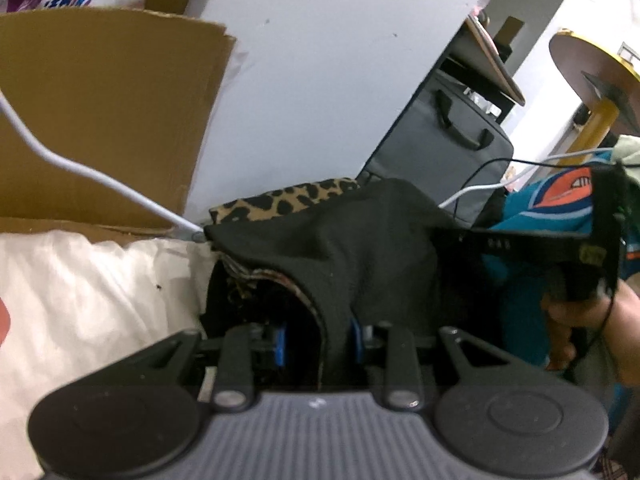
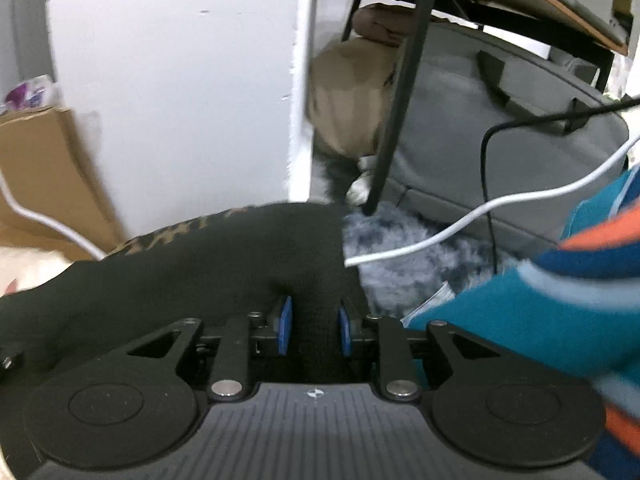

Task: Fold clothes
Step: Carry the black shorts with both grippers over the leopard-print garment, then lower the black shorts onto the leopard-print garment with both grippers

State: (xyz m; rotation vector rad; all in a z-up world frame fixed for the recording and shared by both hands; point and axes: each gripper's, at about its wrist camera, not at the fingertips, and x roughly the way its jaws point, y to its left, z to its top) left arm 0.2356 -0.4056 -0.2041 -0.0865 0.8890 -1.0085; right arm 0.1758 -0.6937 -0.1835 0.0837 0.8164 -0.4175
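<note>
A black garment [image 1: 360,248] with a leopard-print lining [image 1: 288,200] hangs bunched over my left gripper [image 1: 318,342]. Its hem runs down between the blue pads [image 1: 280,344], and the gripper is shut on it. In the right wrist view the same black garment [image 2: 224,264] lies across my right gripper [image 2: 315,330]. A strip of the cloth sits loosely between the blue pads [image 2: 285,330], which stand a little apart, so this gripper is open. A person's hand [image 1: 576,312] grips the right gripper's handle at the right of the left wrist view.
A teal and orange garment [image 2: 520,312] lies close on the right. White cables [image 2: 460,232] cross the scene. A cardboard box [image 1: 104,120] and white bedding [image 1: 88,304] are to the left. A grey bag [image 2: 500,120] under a black-legged table and a fluffy blue-grey rug [image 2: 400,264] lie ahead.
</note>
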